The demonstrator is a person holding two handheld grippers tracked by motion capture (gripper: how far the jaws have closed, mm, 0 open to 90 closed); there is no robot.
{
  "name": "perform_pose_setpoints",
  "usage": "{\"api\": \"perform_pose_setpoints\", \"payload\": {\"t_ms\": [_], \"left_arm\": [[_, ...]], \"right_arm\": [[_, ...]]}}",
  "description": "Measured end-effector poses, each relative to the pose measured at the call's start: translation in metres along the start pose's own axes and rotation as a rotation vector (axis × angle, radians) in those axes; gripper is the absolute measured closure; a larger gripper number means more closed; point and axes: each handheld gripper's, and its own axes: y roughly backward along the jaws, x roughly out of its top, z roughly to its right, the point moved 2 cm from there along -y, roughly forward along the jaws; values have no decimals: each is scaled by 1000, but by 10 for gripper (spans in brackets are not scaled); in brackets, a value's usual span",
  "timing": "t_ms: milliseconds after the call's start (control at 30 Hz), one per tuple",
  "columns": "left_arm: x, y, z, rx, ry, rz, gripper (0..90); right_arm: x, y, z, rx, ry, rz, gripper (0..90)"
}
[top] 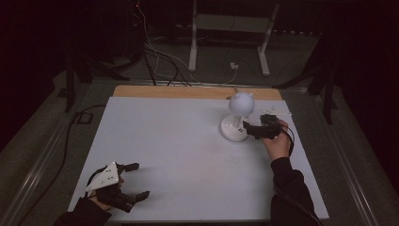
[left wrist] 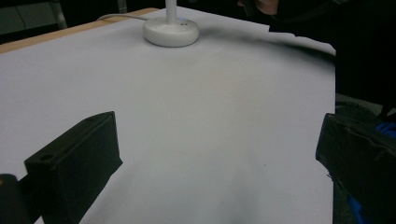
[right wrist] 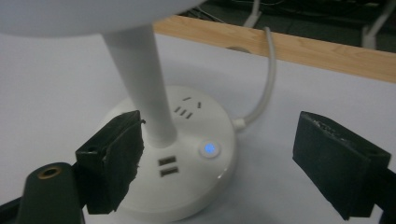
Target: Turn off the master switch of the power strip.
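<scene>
We see a white desk lamp [top: 236,117] standing upright on the far right part of the white table [top: 179,155], its stem rising straight from a round base to a rounded head. In the right gripper view, the base [right wrist: 187,158] shows sockets, two USB ports and a lit blue button [right wrist: 209,149] facing us. Our right gripper [top: 254,129] sits just beside the base, jaws spread apart; one jaw is at the stem [right wrist: 140,79], the other stands well off over the table, near the white cord [right wrist: 261,88]. Our left gripper [top: 134,181] rests at the near left corner, jaws apart and holding nothing, well apart from the lamp.
</scene>
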Motion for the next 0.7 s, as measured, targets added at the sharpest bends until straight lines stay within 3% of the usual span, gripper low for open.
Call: {"api": "perform_pose_setpoints", "payload": {"t_ms": [133, 333, 600, 700], "left_arm": [[0, 0, 0, -2, 4, -3, 3], [0, 0, 0, -2, 4, -6, 3], [0, 0, 0, -3, 4, -6, 3], [0, 0, 0, -2, 4, -7, 3]], "right_arm": [[-1, -4, -2, -18, -4, 0, 167], [-1, -7, -3, -47, -47, 7, 230], [-1, -7, 2, -102, -113, -12, 567], [-1, -5, 1, -120, -108, 4, 689]]}}
